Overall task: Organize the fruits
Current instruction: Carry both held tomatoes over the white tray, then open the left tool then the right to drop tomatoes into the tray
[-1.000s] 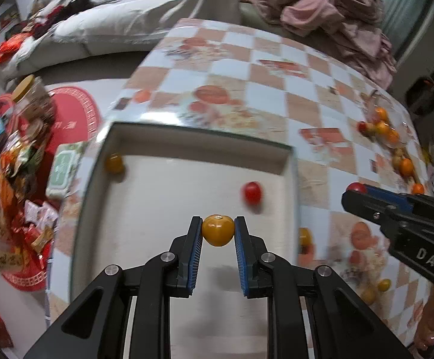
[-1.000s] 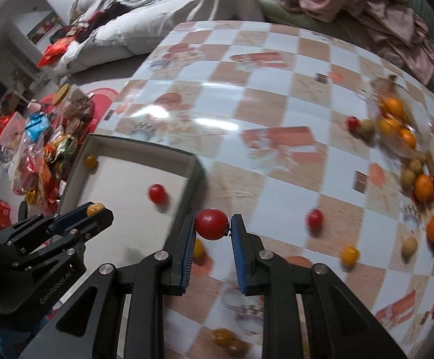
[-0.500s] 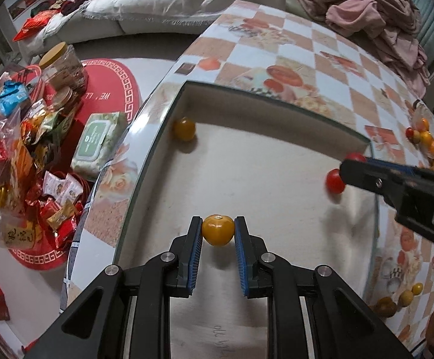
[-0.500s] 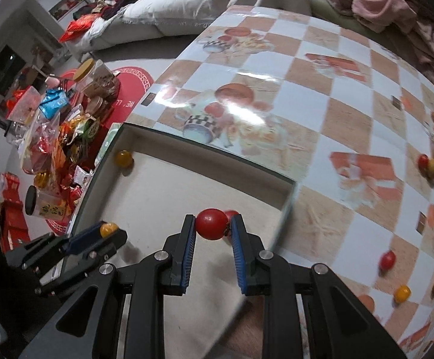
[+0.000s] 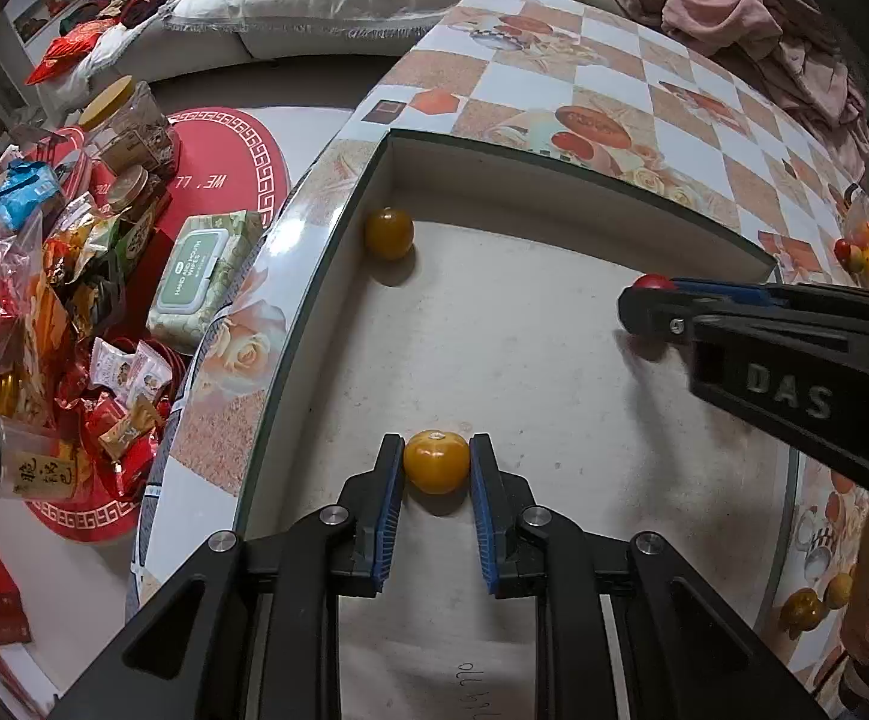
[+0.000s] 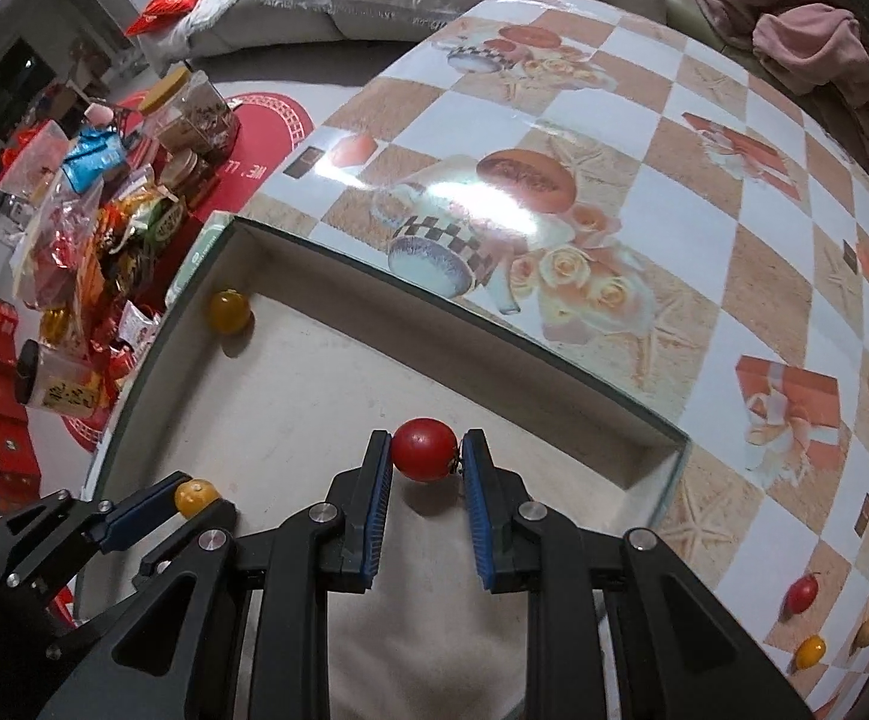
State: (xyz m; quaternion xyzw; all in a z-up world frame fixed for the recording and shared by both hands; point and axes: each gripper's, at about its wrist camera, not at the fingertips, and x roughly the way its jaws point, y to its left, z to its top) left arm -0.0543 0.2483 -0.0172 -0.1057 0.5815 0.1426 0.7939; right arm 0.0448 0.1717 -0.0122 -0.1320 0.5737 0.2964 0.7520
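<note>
Checkered tablecloth (image 6: pixel 644 138) bears a shallow box (image 5: pixel 554 180); snack clutter (image 5: pixel 44 276) covers floor.

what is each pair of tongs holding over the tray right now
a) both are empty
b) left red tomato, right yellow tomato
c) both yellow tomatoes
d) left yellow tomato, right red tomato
d: the left tongs are clamped on a yellow tomato and the right tongs on a red tomato, both above the tray.
</note>
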